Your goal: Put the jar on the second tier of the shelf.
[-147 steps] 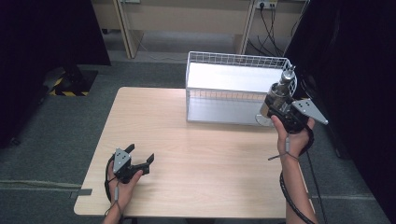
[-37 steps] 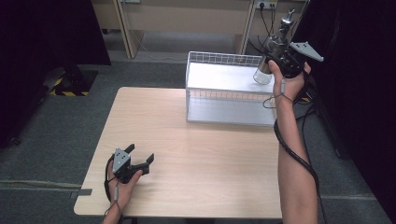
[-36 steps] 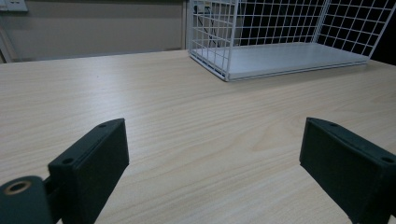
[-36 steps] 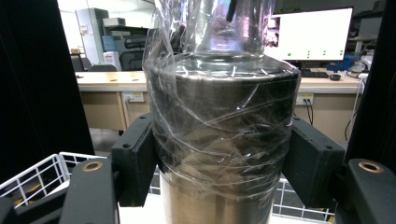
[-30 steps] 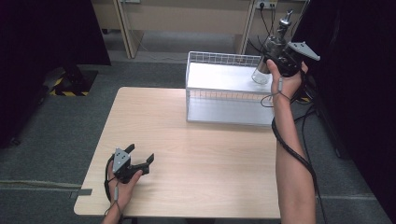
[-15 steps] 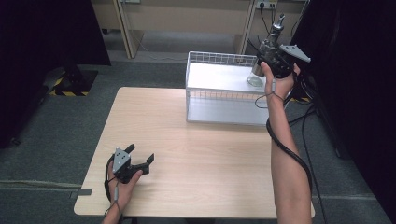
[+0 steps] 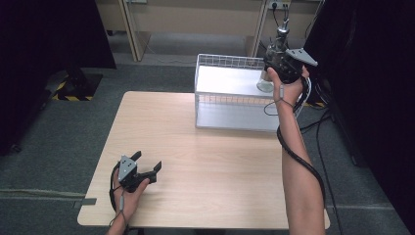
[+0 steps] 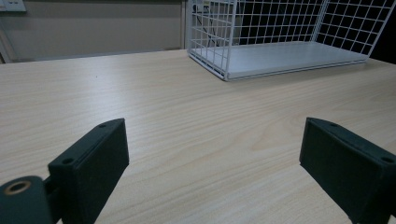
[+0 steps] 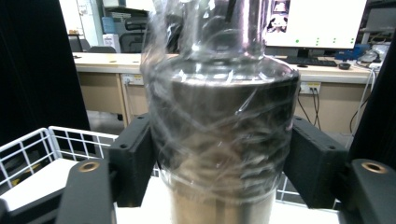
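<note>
Between the fingers [image 9: 133, 161] of the right gripper [image 9: 219, 163], a wrapped metal bottle [image 9: 219, 140], top and base cut off by the picture's edges, wrap blurring its surface. Whether the pads press it: impossible to tell. In the high view, bottle [image 7: 265, 84] mostly hidden behind hand and basket [image 7: 230, 120] wire.

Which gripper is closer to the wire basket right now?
Right. The right gripper hangs over the wire basket's far right corner, around a wrapped bottle; the left gripper rests near the table's front left.
</note>
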The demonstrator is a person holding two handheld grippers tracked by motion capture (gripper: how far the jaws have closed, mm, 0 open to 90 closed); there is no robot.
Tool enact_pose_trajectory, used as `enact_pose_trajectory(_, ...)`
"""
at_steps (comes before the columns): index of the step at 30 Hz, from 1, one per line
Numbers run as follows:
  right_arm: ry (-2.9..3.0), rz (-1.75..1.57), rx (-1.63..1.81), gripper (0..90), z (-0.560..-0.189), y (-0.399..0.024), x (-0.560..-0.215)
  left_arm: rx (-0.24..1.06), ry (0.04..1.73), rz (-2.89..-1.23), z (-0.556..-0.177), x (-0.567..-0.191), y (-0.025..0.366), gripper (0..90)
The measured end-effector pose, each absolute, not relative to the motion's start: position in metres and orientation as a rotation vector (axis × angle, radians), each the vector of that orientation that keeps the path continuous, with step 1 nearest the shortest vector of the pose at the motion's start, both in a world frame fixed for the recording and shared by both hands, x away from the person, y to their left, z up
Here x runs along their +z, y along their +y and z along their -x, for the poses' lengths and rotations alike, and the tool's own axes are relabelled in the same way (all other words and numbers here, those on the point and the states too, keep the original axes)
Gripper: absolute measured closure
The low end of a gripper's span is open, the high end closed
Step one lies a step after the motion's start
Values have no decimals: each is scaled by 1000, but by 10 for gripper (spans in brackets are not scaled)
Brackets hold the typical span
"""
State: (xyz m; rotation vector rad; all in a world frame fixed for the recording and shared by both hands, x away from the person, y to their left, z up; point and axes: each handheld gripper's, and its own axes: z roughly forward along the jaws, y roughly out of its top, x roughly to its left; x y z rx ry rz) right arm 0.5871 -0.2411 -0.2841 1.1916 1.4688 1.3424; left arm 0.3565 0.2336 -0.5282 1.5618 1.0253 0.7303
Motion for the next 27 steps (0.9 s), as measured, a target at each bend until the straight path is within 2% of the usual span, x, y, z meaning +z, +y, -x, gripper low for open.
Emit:
enact_pose_trajectory(11,1476,-1216,1318,144,-578,-241,-280,733,1023,-1569,-356,-528,233,78)
enact_pose_trajectory(27,1521,-1210,1345,110,-549,-248,-284,740,1020,-1572,-356,-528,232,77)
